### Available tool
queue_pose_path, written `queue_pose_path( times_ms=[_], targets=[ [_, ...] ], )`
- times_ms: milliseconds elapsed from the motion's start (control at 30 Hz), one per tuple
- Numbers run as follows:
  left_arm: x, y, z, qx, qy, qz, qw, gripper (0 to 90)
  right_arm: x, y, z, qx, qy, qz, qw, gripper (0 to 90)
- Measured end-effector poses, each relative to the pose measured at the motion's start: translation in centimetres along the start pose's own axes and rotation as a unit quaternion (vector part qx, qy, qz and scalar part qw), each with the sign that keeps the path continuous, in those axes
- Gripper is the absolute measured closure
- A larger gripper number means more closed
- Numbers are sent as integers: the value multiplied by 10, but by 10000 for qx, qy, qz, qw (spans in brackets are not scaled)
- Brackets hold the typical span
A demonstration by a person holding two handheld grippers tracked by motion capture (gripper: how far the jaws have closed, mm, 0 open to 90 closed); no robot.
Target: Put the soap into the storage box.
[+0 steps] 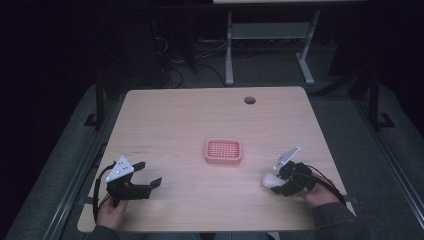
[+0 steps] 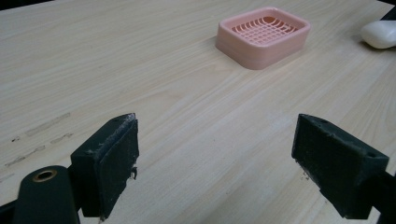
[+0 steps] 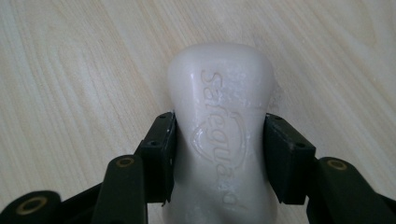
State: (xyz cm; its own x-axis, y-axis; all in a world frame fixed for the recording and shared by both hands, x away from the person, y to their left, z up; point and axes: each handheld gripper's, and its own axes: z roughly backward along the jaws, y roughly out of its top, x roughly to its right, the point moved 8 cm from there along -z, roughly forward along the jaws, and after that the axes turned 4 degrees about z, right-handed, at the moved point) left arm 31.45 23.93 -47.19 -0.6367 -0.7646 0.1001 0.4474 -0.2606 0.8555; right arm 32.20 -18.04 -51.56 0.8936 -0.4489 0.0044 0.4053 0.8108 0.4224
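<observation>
Gripping the white soap bar (image 3: pixel 219 135), the right tool (image 3: pixel 218 154) presses both its sides

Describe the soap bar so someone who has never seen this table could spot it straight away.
Start at the light wooden table and find the pink soap dish near its middle. Toward the near right corner from it, the white soap bar lies clamped in the right gripper. It is the one white, rounded thing there, with lettering pressed into its top.

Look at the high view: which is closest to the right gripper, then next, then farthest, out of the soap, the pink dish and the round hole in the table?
1. White soap: clamped in the right gripper.
2. Pink dish: mid-table, toward the left gripper's side.
3. Round hole: near the far edge.
</observation>
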Motion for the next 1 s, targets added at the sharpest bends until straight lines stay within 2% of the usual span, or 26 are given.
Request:
queue_pose_path(
  times_ms=[533, 1000],
  targets=[
    [-1, 0, 2, 11, 21, 15, 10000, 144, 4, 20, 19, 76, -32, 184, 9998, 486],
    [1, 1, 0, 21, -4, -18, 10000, 145, 10, 34, 23, 96, -27, 253, 9996, 485]
  ],
)
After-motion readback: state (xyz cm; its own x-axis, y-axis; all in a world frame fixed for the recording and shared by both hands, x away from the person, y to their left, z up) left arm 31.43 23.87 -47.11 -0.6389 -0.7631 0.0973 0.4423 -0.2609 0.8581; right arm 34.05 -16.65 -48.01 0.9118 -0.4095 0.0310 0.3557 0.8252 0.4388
